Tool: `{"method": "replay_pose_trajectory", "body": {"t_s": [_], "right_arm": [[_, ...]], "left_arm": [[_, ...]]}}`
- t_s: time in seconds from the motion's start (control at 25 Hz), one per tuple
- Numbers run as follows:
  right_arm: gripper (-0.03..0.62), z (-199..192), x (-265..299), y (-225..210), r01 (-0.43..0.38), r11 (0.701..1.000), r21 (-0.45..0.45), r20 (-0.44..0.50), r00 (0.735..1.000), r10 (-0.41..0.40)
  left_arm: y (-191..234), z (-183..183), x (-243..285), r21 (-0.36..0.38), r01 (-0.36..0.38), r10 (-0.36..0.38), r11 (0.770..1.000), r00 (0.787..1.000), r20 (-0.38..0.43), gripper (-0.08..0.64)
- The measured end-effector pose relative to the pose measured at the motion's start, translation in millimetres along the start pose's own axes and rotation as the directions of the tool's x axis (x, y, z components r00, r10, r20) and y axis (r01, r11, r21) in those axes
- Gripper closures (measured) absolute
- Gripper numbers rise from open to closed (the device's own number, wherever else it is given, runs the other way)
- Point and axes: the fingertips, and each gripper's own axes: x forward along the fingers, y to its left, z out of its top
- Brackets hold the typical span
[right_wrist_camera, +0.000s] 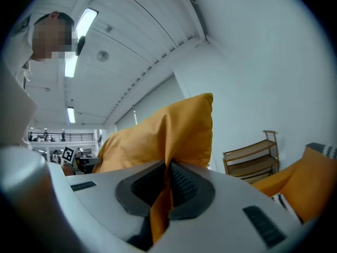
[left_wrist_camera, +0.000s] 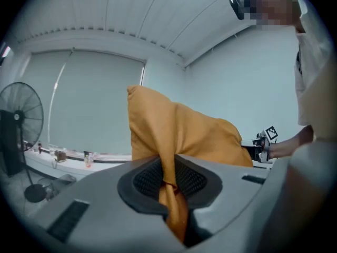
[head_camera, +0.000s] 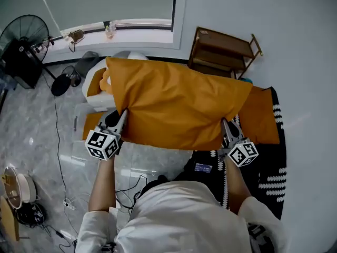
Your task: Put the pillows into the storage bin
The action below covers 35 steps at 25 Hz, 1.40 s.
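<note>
Readable text: none in any of the views.
Cube on left claw [head_camera: 122,115]: its marker cube [head_camera: 102,144] bears black-and-white square patterns only, blocks rather than letters or digits.
Cube on right claw [head_camera: 225,123]: its marker cube [head_camera: 242,153] bears the same kind of block pattern.
Same cubes from the claw views: one patterned face of each shows small and far off, again only blocks.
Blue tag [head_camera: 202,167]: sits on something dark just below the near edge of the orange pillow [head_camera: 174,104]; it carries pale print too small to read.
</note>
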Motion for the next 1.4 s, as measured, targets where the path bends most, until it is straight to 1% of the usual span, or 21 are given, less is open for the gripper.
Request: {"method": "replay_pose_trajectory", "body": {"t_s": [0.12,0.24,0.4,0.56,0.72,0.84,1.08,1.24,1.4], "right_arm": [[0.552,-9.0,48.5,35.7,-0.106,0.994,0.006,-0.027,0.994,0.107],[0.552,-20.3,92.6,68.1,-0.207,0.978,0.013,-0.047,0.977,0.208],[0.552,-43.0,156.4,108.4,-0.331,0.943,0.042,-0.074,0.940,0.333],[0.552,-68.5,221.7,140.2,-0.415,0.905,0.093,-0.094,0.901,0.422],[0.552,-94.9,284.5,162.7,-0.464,0.874,0.146,-0.123,0.868,0.481],[0.552,-105.8,329.2,178.3,-0.494,0.852,0.171,-0.139,0.844,0.517],[0.552,-125.7,400.6,210.1,-0.554,0.803,0.220,-0.154,0.793,0.589],[0.552,-142.4,435.3,224.9,-0.570,0.786,0.240,-0.174,0.771,0.612],[0.552,-163.9,466.0,237.6,-0.549,0.790,0.274,-0.206,0.768,0.606]], "left_arm": [[37.5,0.2,-45.3,-0.007,-0.106,0.106,0.994,0.994,0.011,0.505],[66.8,-5.0,-87.6,-0.017,-0.205,0.205,0.979,0.979,0.012,0.505],[108.9,-18.7,-132.5,-0.043,-0.316,0.316,0.948,0.949,-0.009,0.505],[155.4,-28.2,-158.3,-0.059,-0.405,0.403,0.913,0.914,-0.038,0.505],[201.5,-37.0,-169.2,-0.078,-0.476,0.471,0.876,0.879,-0.069,0.505],[232.4,-41.4,-174.6,-0.083,-0.516,0.508,0.853,0.856,-0.095,0.505],[290.8,-52.6,-184.7,-0.089,-0.590,0.577,0.802,0.805,-0.134,0.504],[325.1,-62.6,-187.9,-0.101,-0.611,0.595,0.785,0.789,-0.154,0.505],[362.4,-72.3,-188.0,-0.112,-0.612,0.590,0.783,0.787,-0.180,0.504]]}}
